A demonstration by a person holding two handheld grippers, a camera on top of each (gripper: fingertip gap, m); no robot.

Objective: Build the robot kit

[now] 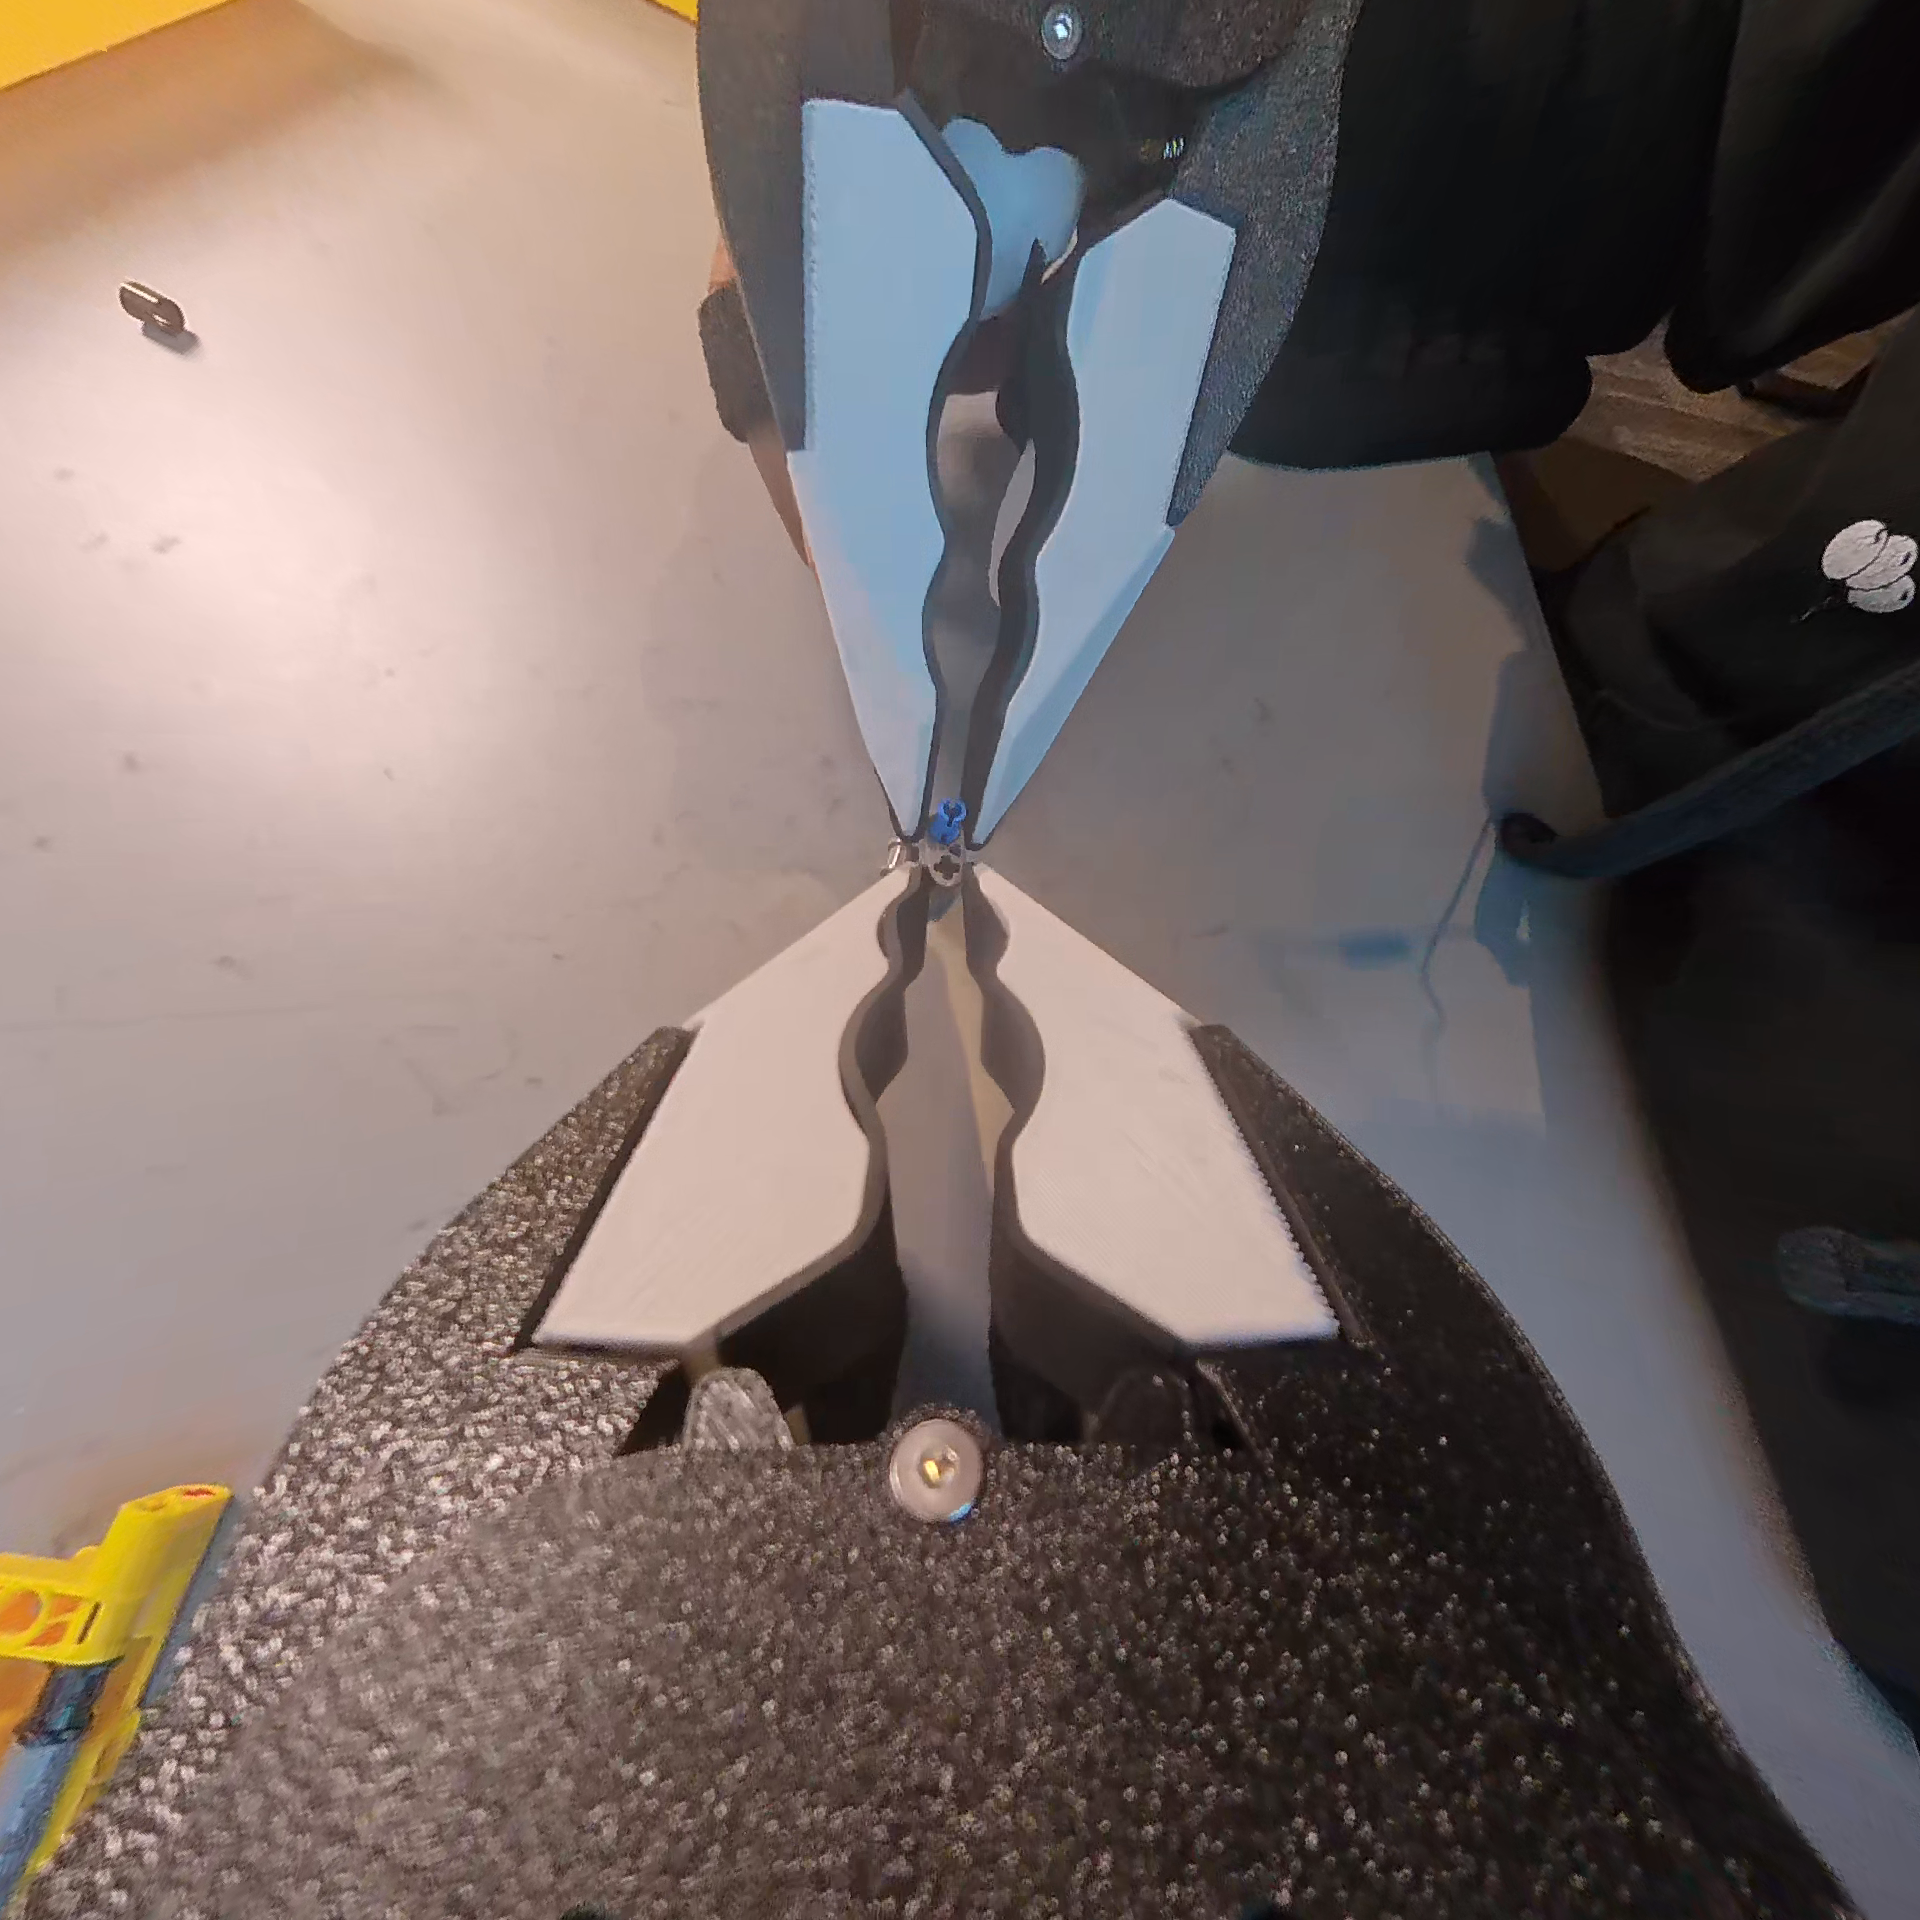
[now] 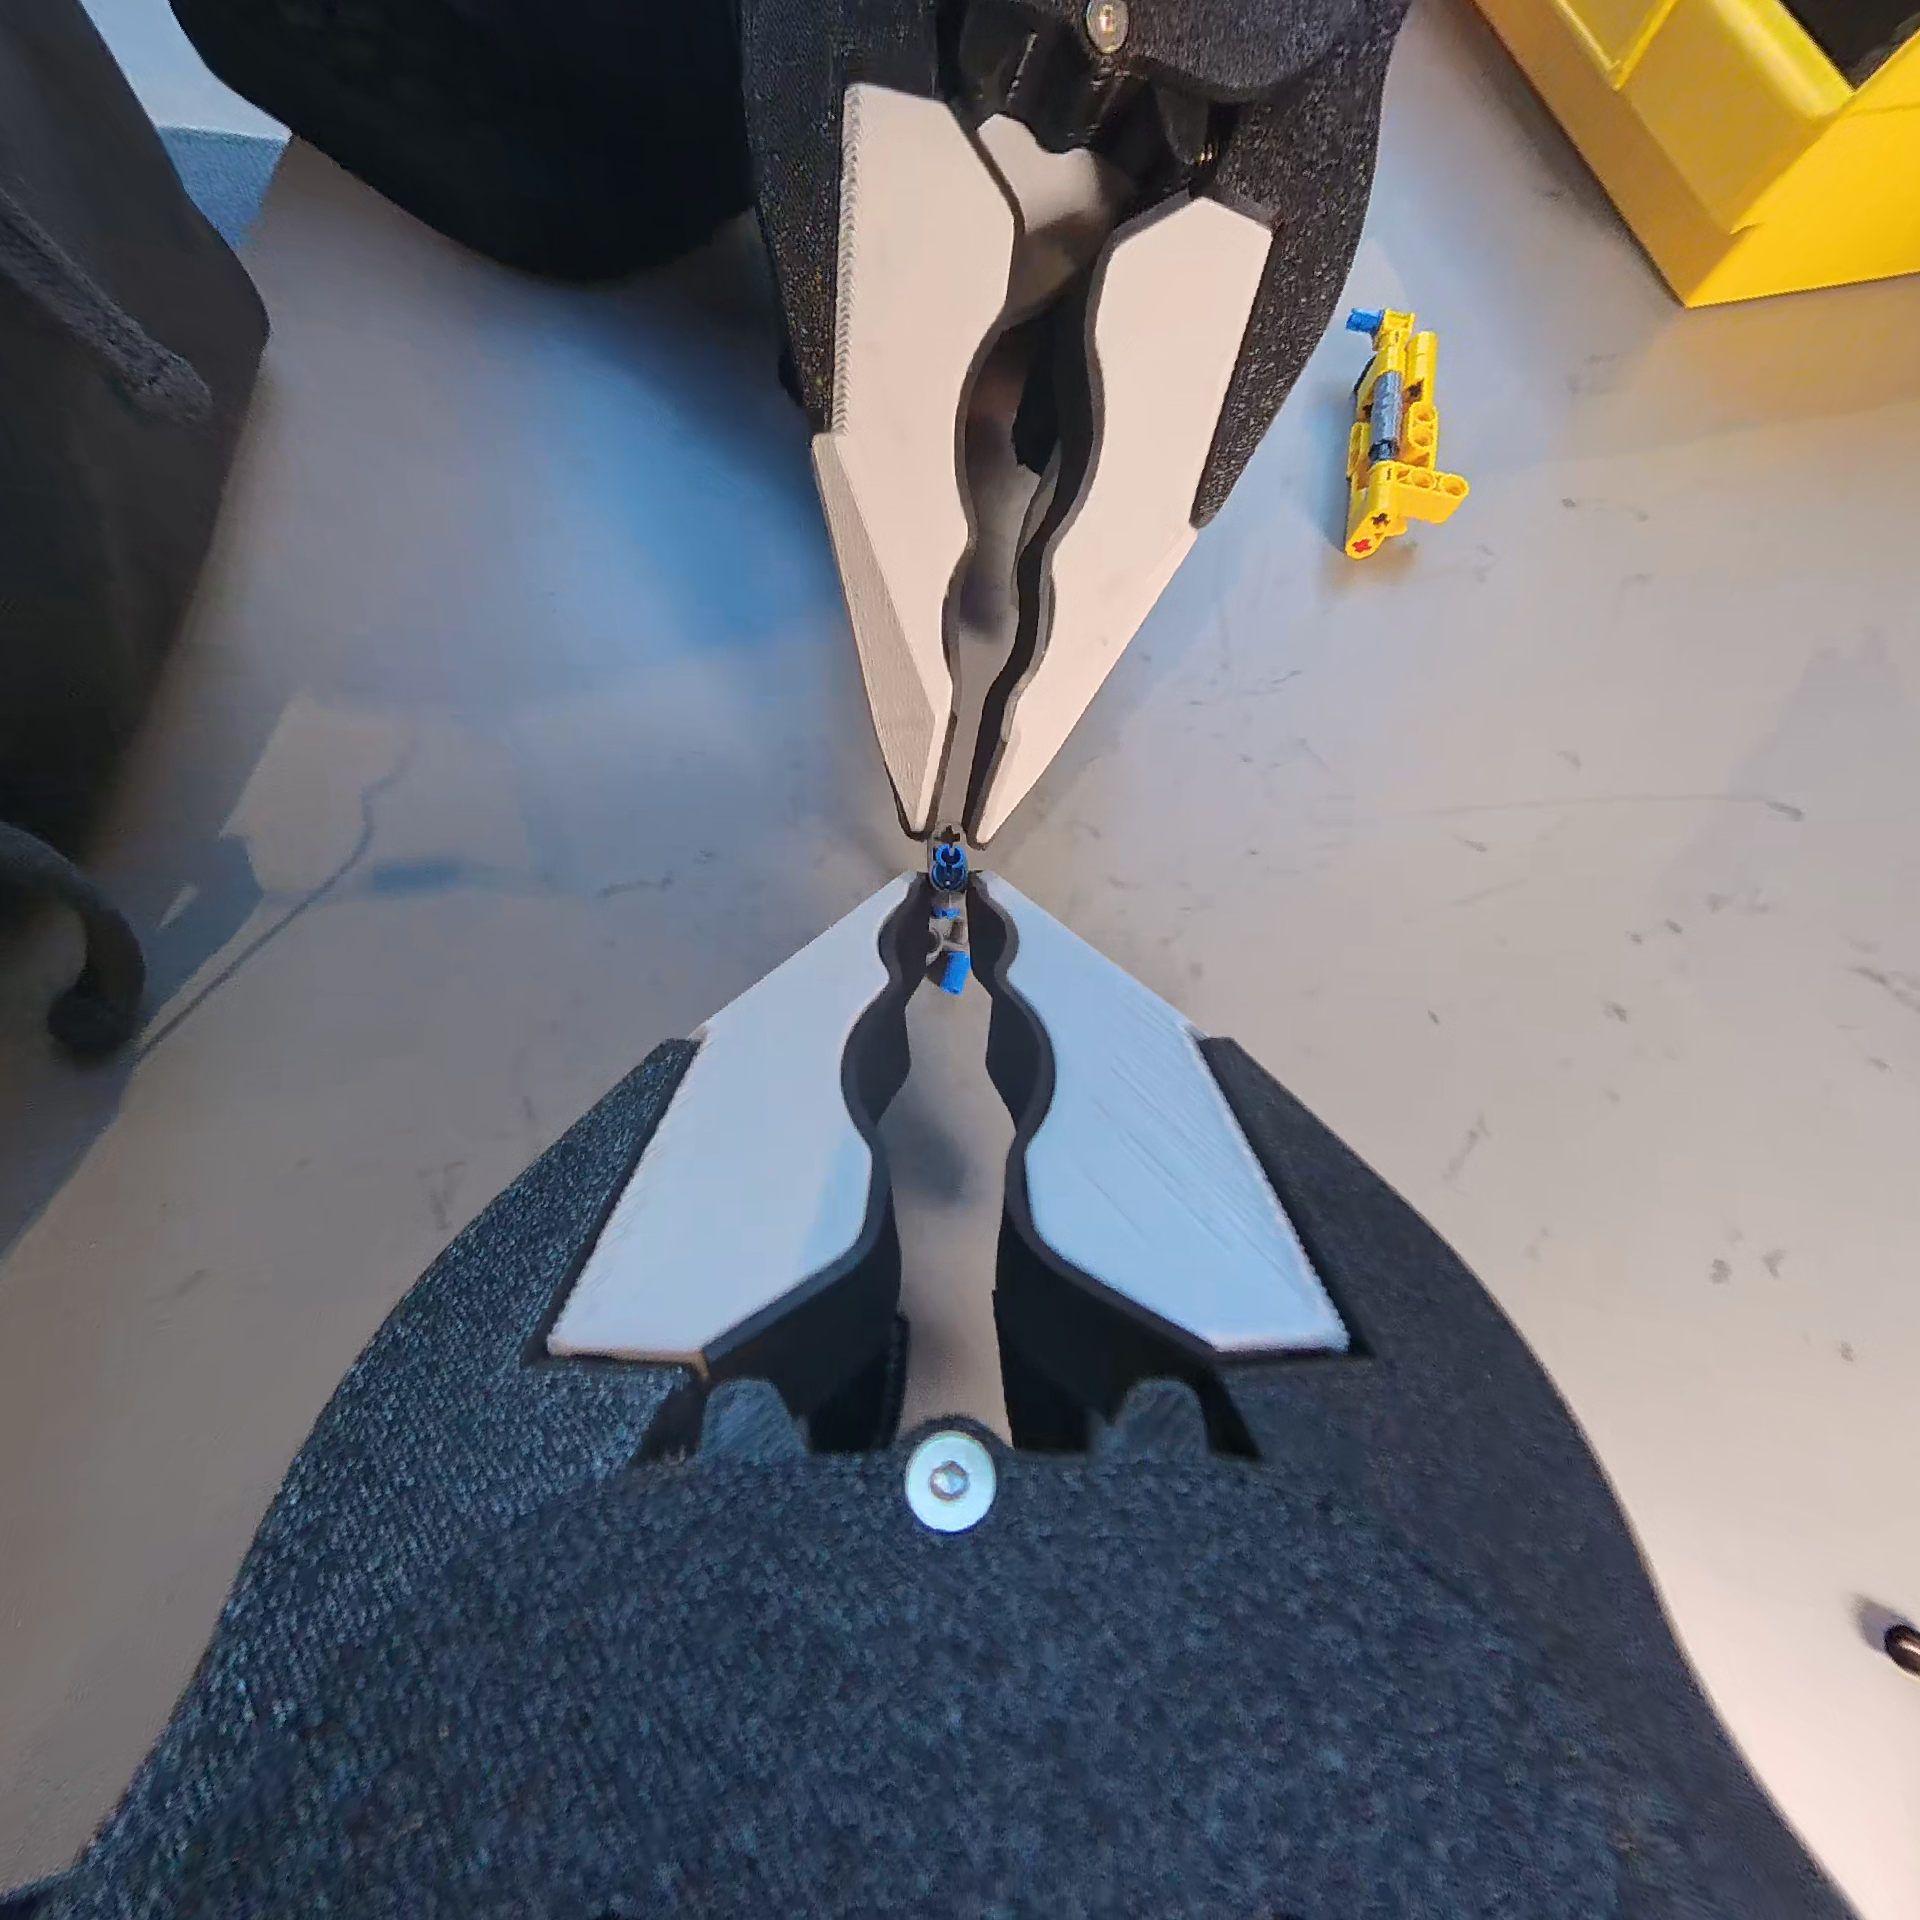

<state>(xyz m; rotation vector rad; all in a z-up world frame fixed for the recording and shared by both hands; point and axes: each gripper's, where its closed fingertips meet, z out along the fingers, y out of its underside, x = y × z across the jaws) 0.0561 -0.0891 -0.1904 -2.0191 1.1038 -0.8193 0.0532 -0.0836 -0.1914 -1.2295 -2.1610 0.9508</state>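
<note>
Tip to tip over the grey table [image 1: 364,727], the left gripper [image 1: 943,871] pinches a grey connector [image 1: 945,864]; the right gripper [image 2: 943,883] pinches a blue pin [image 2: 948,860]

The two grippers meet tip to tip above the pale grey tabletop [image 1: 364,727]. The left gripper [image 1: 943,883] reaches in from the bottom of its own view, the right gripper [image 1: 948,816] from the top, facing it. Between the tips sits a small grey plastic connector [image 1: 948,864], pinched at the left gripper's tips, with a small blue plastic pin [image 1: 948,821] at the right gripper's tips, touching the connector.

In the right wrist view, a yellow plastic brick assembly [image 2: 1397,431] lies on the table to the right of the left gripper, well apart from the tips. A yellow plastic bin [image 2: 1714,156] stands behind it, at the upper right corner. A small dark metal part [image 1: 156,310] lies alone on the table, far left in the left wrist view.
</note>
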